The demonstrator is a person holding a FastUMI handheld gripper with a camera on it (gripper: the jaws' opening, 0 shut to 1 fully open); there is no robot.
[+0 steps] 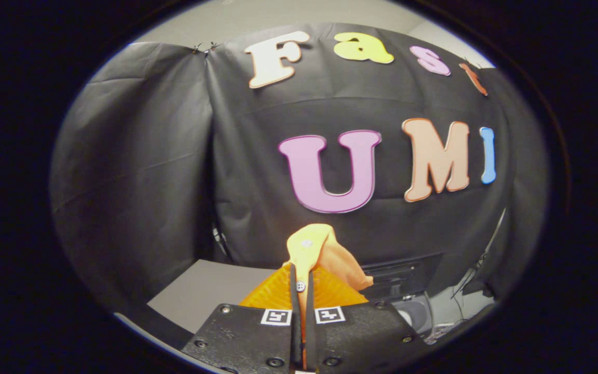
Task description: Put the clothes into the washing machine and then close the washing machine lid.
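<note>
Gripper [302, 298]: fingers together, clamped on a thin fold of orange garment [313, 249] — cloth pinched between both, rising ahead of the fingertips, lifted clear of the bench [200, 293]. Garment: orange, soft, two small buttons showing, one at the pinch and one higher on the raised fold; a ribbed or pleated orange part spread just behind the fingers, low, whether same piece or another cannot be told. Bench: pale grey surface, to the left below the garment. Dark boxy unit [403, 275] beyond and to the right of the fingers, with a rounded pale part below it — possibly the washing machine, not certain; lid state not readable. Progress, as judged: clothes picked up, carry under way; placing into the machine and closing the lid both left to do.
</note>
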